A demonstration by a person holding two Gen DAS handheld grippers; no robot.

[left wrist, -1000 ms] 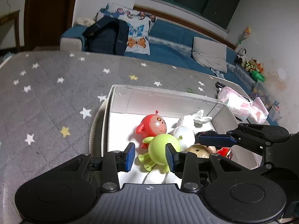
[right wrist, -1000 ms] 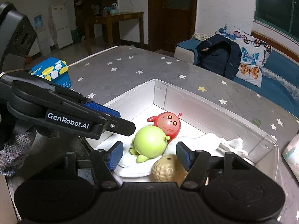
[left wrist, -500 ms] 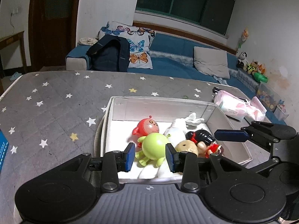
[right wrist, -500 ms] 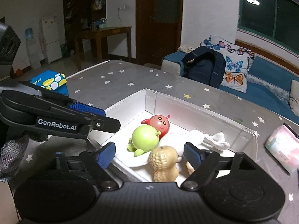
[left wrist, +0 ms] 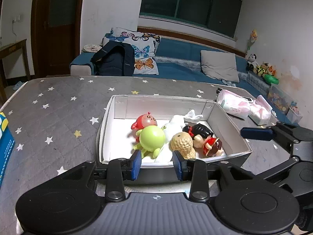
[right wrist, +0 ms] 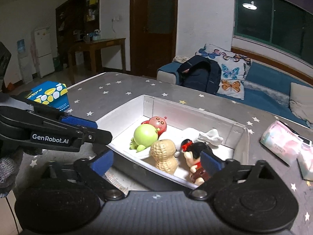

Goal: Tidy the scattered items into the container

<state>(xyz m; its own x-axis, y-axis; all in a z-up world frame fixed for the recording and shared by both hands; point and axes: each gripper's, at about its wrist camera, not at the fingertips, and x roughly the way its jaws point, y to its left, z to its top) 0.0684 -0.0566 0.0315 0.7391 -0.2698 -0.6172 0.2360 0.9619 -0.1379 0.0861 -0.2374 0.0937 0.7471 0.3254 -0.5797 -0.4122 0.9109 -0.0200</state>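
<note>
A white box (left wrist: 168,98) (right wrist: 125,112) on the star-patterned table holds a green toy (left wrist: 152,137) (right wrist: 145,135), a red round toy (left wrist: 145,119) (right wrist: 158,123), a peanut toy (left wrist: 182,143) (right wrist: 164,153), a black-haired doll (left wrist: 203,137) (right wrist: 195,156) and a white cloth (left wrist: 192,115) (right wrist: 207,135). My left gripper (left wrist: 157,165) is open and empty, just in front of the box's near wall. My right gripper (right wrist: 156,159) is open wide and empty at the box's near side; it also shows in the left wrist view (left wrist: 256,134).
A blue and yellow carton (right wrist: 49,94) (left wrist: 4,143) lies on the table's left side. Pink tissue packs (left wrist: 242,105) (right wrist: 281,141) lie right of the box. A blue sofa (left wrist: 185,62) with cushions and a dark backpack (left wrist: 115,60) stands behind the table.
Both grippers have pulled back and up from inside the box to its near side. The right gripper has opened wider. The toys stay in the box.
</note>
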